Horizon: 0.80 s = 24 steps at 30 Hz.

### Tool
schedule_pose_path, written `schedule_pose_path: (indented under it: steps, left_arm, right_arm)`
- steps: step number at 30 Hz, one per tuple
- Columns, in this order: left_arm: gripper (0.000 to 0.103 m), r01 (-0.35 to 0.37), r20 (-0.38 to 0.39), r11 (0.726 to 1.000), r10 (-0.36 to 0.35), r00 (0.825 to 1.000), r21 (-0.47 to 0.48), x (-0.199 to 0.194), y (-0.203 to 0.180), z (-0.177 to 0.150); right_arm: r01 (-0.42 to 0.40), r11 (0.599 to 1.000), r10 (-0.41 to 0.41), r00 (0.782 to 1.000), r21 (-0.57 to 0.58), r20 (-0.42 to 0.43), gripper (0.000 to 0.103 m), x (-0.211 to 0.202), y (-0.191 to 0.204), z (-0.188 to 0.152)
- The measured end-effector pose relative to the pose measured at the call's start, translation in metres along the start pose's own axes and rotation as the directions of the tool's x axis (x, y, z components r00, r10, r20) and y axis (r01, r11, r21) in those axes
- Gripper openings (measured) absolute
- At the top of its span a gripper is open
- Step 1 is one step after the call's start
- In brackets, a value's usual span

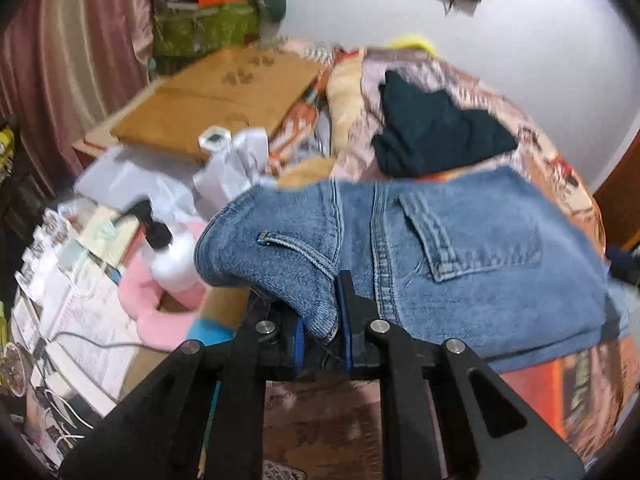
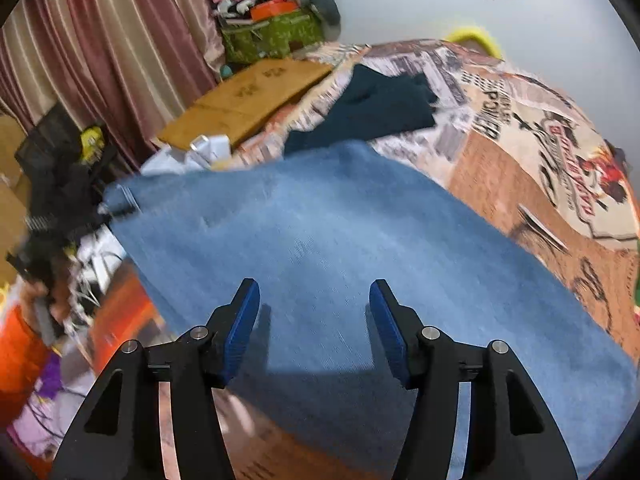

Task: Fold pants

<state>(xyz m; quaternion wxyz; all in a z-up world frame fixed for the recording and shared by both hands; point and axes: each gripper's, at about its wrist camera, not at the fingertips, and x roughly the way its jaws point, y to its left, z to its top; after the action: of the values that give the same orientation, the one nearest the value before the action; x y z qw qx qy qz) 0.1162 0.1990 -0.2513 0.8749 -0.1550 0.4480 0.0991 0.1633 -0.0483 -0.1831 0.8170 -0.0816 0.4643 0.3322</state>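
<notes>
Blue denim pants (image 1: 460, 252) lie on a printed bedspread (image 1: 556, 160), back pocket up. My left gripper (image 1: 322, 320) is shut on a bunched corner of the pants near the waistband, with denim pinched between its blue pads. In the right wrist view the pants (image 2: 340, 240) spread as a wide blue sheet over the bedspread (image 2: 540, 152). My right gripper (image 2: 314, 320) is open, its fingers wide apart just above the denim and holding nothing. The far left edge of the pants is blurred.
A dark folded garment (image 1: 432, 136) (image 2: 372, 108) lies on the bed beyond the pants. A flat cardboard box (image 1: 216, 96), white bags, a white bottle (image 1: 176, 256) and papers clutter the left side. Curtains (image 2: 104, 52) hang at left.
</notes>
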Motion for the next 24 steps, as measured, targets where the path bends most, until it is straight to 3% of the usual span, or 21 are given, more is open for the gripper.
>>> schedule_pose_path:
  steps: [5, 9, 13, 19, 22, 24]
  left_arm:
    - [0.029, 0.004, -0.062, 1.0, -0.005, 0.998, -0.016, 0.022, 0.005, -0.015]
    - [0.036, 0.015, -0.088, 1.0, -0.017, 0.996, -0.019, 0.012, 0.014, -0.015]
    - [0.045, 0.018, -0.085, 1.0, -0.017, 0.996, 0.013, -0.001, 0.019, -0.014]
    - [0.046, -0.041, -0.073, 0.997, 0.045, 0.996, 0.062, -0.026, 0.018, -0.009]
    - [0.053, -0.05, -0.051, 0.997, 0.053, 0.997, 0.052, -0.041, 0.022, -0.003]
    - [0.061, -0.052, -0.027, 0.998, 0.053, 0.998, 0.031, -0.05, 0.023, 0.006]
  right_arm:
    - [-0.012, 0.999, 0.013, 0.999, 0.037, -0.033, 0.059, 0.034, 0.008, 0.018]
    - [-0.006, 0.998, 0.011, 0.996, 0.056, -0.092, 0.06, 0.052, 0.008, 0.006]
    - [-0.003, 0.999, 0.005, 0.999, 0.033, -0.052, 0.064, 0.035, 0.007, -0.013]
    - [-0.026, 0.998, 0.03, 0.997, 0.056, -0.067, 0.064, 0.004, -0.008, -0.028]
    - [0.02, 0.991, -0.016, 0.999, 0.136, -0.032, 0.064, -0.01, -0.037, -0.023]
    - [0.115, 0.976, -0.113, 0.993, 0.186, -0.022, 0.066, -0.014, -0.066, -0.023]
